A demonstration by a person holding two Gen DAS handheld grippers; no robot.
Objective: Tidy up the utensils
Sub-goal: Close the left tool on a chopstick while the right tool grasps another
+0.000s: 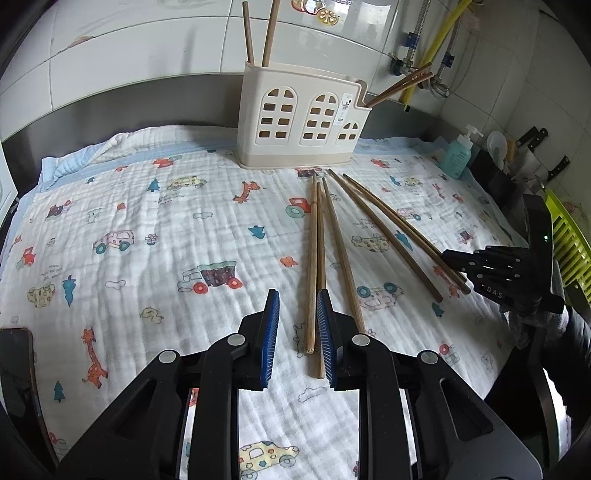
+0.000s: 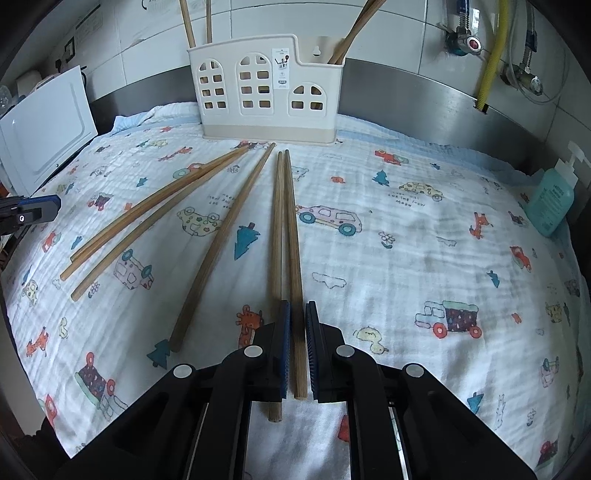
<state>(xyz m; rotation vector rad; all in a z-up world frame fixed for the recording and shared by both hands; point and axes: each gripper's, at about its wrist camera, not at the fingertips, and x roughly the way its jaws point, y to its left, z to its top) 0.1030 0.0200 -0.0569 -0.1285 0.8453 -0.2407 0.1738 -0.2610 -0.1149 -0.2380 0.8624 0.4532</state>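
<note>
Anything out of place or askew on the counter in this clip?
Yes: five chopsticks lie loose and fanned out on the printed cloth in front of the holder, not standing in it like the others. The right gripper is shut on one.

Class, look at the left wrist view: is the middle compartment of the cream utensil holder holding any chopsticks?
No: the utensil holder has chopsticks only at its two ends.

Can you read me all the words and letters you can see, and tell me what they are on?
"DAS": on the right gripper.
"FOR THE SNOW MOON": on the printed cloth, by a spotted car; the line above is blurred.
White sticker on the chopstick holder: too small.
Label on the green soap bottle: blurred.
</note>
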